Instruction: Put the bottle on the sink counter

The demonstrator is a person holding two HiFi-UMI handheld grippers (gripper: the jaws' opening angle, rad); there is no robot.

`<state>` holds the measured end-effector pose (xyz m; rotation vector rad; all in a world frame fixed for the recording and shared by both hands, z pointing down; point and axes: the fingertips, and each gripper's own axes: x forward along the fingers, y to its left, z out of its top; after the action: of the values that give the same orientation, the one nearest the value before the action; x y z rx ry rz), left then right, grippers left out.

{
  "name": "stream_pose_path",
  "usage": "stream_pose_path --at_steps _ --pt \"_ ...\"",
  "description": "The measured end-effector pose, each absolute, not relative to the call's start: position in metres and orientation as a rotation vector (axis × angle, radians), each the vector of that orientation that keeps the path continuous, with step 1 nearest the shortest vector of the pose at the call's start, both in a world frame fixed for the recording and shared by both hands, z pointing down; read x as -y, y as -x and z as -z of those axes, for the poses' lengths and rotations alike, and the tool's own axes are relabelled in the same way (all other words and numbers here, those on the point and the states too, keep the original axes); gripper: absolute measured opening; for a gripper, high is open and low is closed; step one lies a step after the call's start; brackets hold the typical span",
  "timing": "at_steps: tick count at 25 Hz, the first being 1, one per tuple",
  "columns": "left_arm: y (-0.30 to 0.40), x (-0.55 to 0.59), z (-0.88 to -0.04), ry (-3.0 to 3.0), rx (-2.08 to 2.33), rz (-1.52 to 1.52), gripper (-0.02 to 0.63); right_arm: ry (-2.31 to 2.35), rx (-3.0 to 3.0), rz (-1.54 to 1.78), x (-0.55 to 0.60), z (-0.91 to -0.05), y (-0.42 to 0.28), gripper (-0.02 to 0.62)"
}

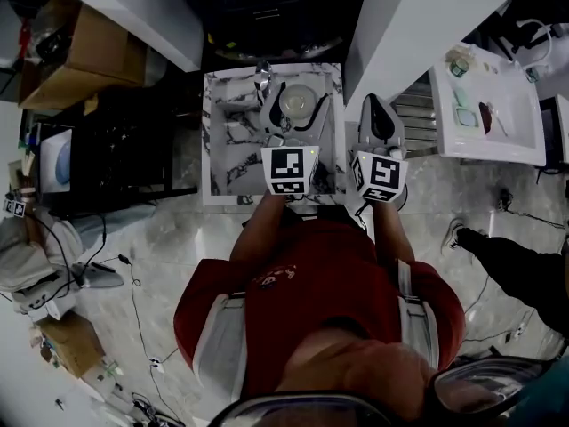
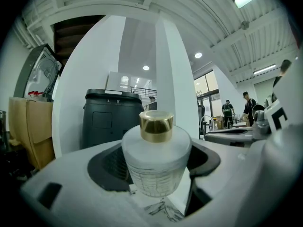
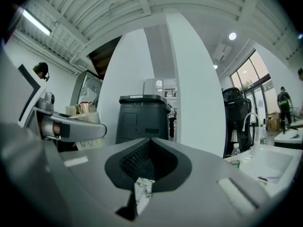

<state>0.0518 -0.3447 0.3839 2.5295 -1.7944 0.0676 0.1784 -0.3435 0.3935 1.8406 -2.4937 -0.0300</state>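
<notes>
Marble-look floor, white partition walls, and a small marble sink counter (image 1: 227,163) wedged between two of the partitions, with a faucet (image 1: 263,76) at its back edge. Someone in a red shirt (image 1: 320,274) is standing right up against it with a gripper in each hand. The left gripper (image 1: 297,112) is out over the right-hand part of the countertop, and its jaws are clamped on either side of the bottle (image 2: 156,160), a squat frosted glass one with a shiny gold cap (image 2: 156,125), held upright. You can see marble veining just below the bottle, but I honestly can't tell if its base is touching the counter or hanging just above it. The right gripper (image 1: 377,105) sits beside the left one, past the counter's right edge and next to the partition, with its jaws pressed together and nothing between them. Both have those marker cubes, one on the left (image 1: 289,170) and one on the right (image 1: 380,176). Behind the counter stands a big black bin (image 2: 111,117). Cardboard boxes (image 1: 89,43) are stacked off to the left, and a second, plain white sink counter (image 1: 507,140) with a few small things on it is off to the right. Somebody else's shoe (image 1: 453,235) is on the floor near that, and a couple of people (image 2: 228,110) are standing far back by the windows.
</notes>
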Motion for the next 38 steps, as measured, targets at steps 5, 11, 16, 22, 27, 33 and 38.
stream_pose_path --at_steps 5,11,16,22,27,33,38 --pt "-0.052 0.356 -0.404 -2.491 1.799 -0.114 0.336 -1.82 2.493 0.004 0.355 -0.404 -0.182 0.002" --pt "-0.056 0.367 -0.433 -2.441 1.789 -0.165 0.336 -1.789 2.489 -0.037 0.368 -0.419 -0.185 0.003" --pt "-0.06 0.376 -0.46 -2.399 1.771 -0.201 0.336 -1.766 2.484 -0.067 0.376 -0.435 -0.188 0.003" --pt "-0.067 0.388 -0.488 -2.369 1.749 -0.265 0.336 -1.761 2.485 -0.146 0.386 -0.448 -0.192 0.002" --pt "-0.068 0.395 -0.514 -2.337 1.73 -0.323 0.336 -1.745 2.474 -0.167 0.393 -0.46 -0.193 0.003" --pt "-0.069 0.405 -0.538 -2.311 1.72 -0.371 0.336 -1.741 2.45 -0.204 0.4 -0.477 -0.204 0.003" --pt "-0.07 0.417 -0.558 -2.292 1.704 -0.398 0.336 -1.735 2.43 -0.216 0.406 -0.491 -0.208 0.003"
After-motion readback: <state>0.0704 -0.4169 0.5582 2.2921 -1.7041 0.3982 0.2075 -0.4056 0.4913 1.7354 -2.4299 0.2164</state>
